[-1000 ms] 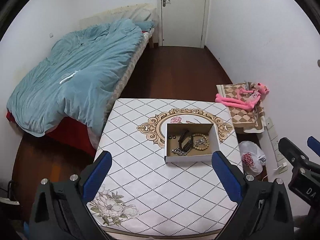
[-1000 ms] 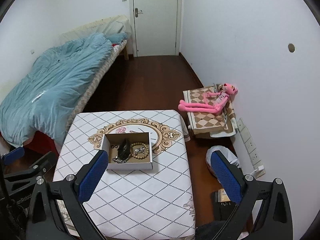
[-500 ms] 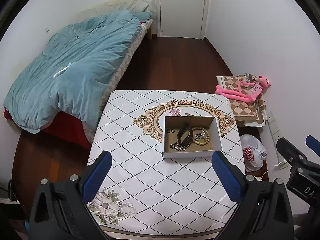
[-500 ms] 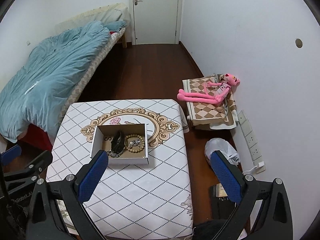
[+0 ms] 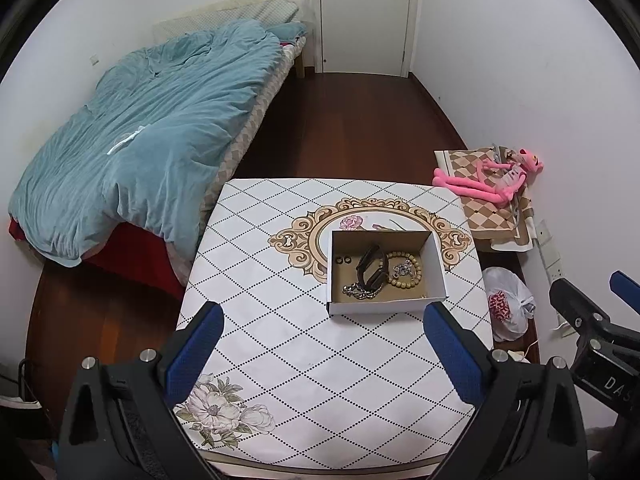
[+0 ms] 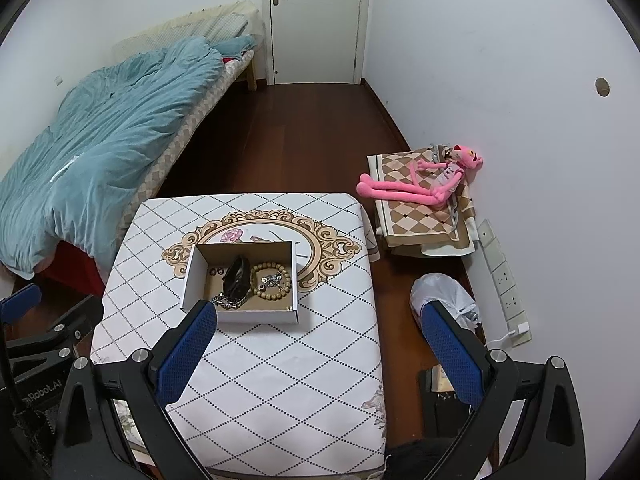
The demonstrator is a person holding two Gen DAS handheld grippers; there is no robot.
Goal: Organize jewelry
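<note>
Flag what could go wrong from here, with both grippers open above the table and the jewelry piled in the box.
1. The chain, black band and bead bracelet overlap in the box; a pinch at one may drag the others out.
2. The two small rings lie flat on the floor of the box, so wide fingers may slip off them.
3. The box looks light; a push from the left gripper or right gripper may slide it.
</note>
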